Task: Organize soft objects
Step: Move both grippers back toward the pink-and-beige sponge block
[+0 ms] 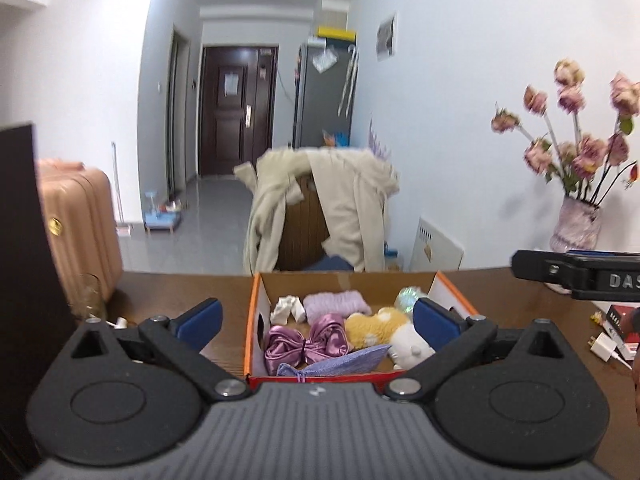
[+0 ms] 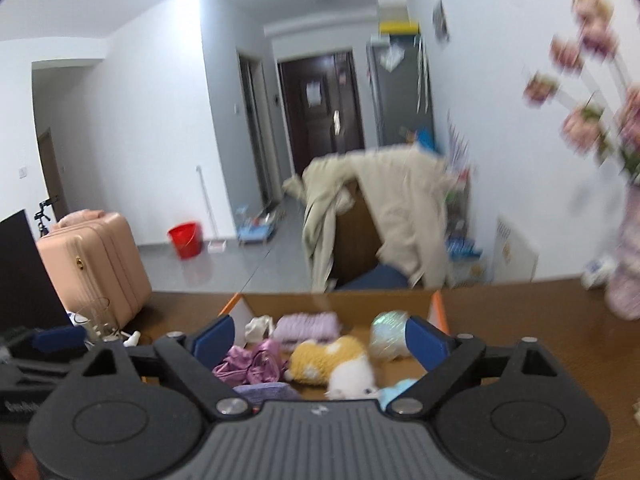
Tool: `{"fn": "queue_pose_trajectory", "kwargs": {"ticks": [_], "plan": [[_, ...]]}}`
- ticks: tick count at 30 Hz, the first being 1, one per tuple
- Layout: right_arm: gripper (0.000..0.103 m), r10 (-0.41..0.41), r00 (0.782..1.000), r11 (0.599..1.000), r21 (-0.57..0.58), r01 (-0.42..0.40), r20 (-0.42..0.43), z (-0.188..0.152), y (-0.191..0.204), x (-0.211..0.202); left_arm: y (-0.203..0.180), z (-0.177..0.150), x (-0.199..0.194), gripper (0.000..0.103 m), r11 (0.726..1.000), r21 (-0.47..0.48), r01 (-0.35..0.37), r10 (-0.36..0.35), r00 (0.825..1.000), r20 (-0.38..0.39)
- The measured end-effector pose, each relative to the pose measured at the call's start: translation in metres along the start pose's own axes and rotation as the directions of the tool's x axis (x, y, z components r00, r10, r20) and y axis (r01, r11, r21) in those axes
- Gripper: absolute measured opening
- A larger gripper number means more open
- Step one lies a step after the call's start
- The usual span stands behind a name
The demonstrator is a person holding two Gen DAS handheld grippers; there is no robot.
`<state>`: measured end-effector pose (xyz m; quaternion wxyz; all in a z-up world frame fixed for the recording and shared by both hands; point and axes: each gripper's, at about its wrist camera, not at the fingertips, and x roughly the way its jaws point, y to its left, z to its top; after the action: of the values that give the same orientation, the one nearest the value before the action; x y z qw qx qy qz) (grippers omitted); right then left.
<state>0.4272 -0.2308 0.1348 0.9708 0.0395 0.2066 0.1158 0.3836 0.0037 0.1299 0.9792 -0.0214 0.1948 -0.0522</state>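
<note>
Ahead at twelve o'clock on the counter [image 1: 168, 292] sits the orange-edged box [image 1: 251, 320], already holding the satin bow [image 1: 304, 342], lilac knit band [image 1: 336, 305], yellow plush dog [image 1: 380, 330] and white socks [image 1: 288, 308]. To finish well, I judge I should descend slowly, straddle one soft piece, and avoid snagging its neighbours. My left claw [image 1: 316, 316] is spread wide and empty, touching nothing. My right claw [image 2: 320, 338] is likewise released, hovering over the box, gripping nothing.

Both the left gripper [image 1: 316, 320] and right gripper [image 2: 320, 338] have blue-padded fingers [image 1: 202, 318], black linkages behind them, silver screws, ribbed grey bodies.
</note>
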Motion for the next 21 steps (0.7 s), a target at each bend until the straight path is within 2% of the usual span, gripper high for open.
{"fn": "queue_pose_trajectory", "kwargs": {"ticks": [5,10,14,17,21], "plan": [[0.103,-0.045,0.990,0.999,-0.022,0.048,0.134,-0.019,0.001,-0.060,-0.005,-0.021,-0.049,0.103,1.000,0.007,-0.011,0.010,0.997,0.081],[0.103,-0.071,0.981,0.996,-0.031,0.078,0.179,-0.052,0.009,-0.100,-0.004,-0.057,-0.094,0.103,1.000,-0.006,-0.012,0.012,0.990,0.143],[0.103,-0.082,0.971,0.994,-0.053,0.096,0.226,-0.084,0.022,-0.131,-0.002,-0.087,-0.133,0.103,1.000,0.006,0.006,-0.007,0.976,0.217],[0.103,-0.083,0.961,0.993,-0.059,0.102,0.263,-0.110,0.031,-0.155,0.003,-0.106,-0.155,0.103,1.000,-0.002,0.018,-0.017,0.974,0.224],[0.103,-0.063,0.965,0.996,-0.040,0.075,0.254,-0.146,0.044,-0.184,0.005,-0.133,-0.176,0.103,1.000,-0.001,-0.003,0.003,0.980,0.200]]}}
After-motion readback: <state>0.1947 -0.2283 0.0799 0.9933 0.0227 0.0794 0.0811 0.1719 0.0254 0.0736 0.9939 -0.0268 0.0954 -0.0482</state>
